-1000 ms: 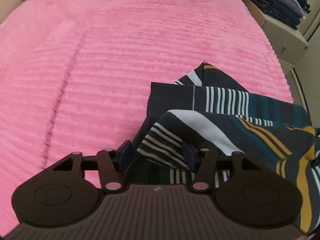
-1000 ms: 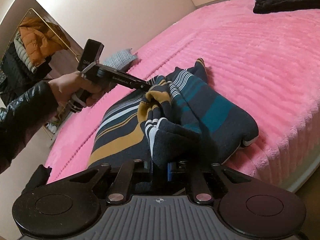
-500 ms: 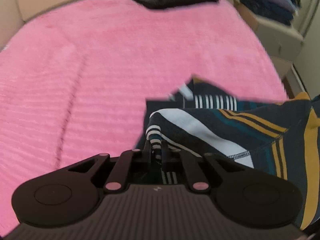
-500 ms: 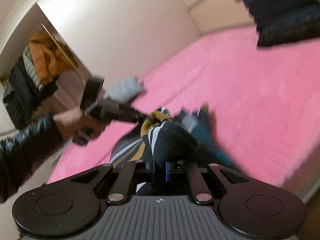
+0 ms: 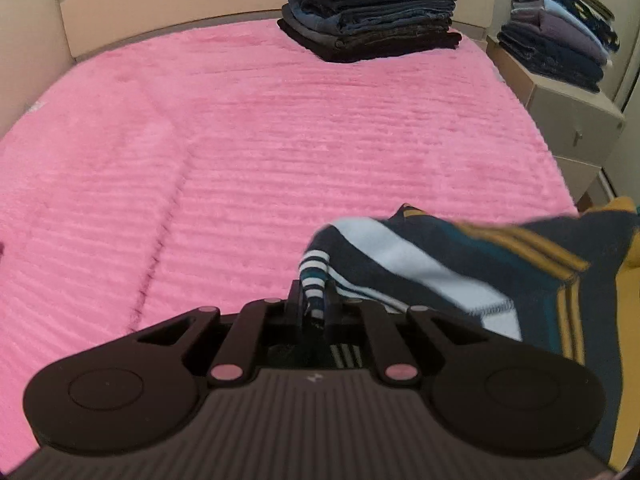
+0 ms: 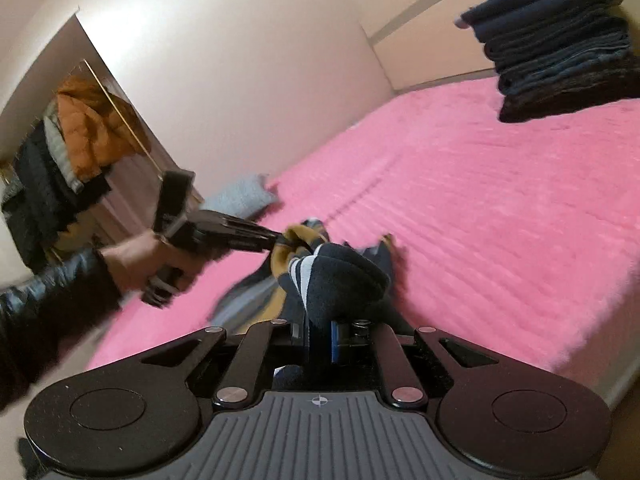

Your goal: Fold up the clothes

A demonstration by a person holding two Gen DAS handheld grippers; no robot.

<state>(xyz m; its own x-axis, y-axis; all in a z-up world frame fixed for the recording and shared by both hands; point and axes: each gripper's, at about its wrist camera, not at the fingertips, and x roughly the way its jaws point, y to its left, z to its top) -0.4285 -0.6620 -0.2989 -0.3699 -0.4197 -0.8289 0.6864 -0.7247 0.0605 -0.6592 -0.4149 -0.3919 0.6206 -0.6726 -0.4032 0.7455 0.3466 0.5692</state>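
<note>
A striped sweater (image 5: 460,276) in navy, teal, white and mustard knit hangs bunched between the two tools over the near edge of the bed's fluffy, ribbed pink blanket (image 5: 280,140), stretched roughly from one gripper across to the other. The left gripper (image 5: 314,304) has just clamped down on a narrow striped cuff or hem, and the right gripper (image 6: 320,336) is pinched tight on a thick dark fold with white stripes. A tall stack of folded dark clothes (image 5: 370,4) sits at the blanket's far end, and another folded pile (image 5: 560,52) rests on a beige cabinet beside the bed.
</note>
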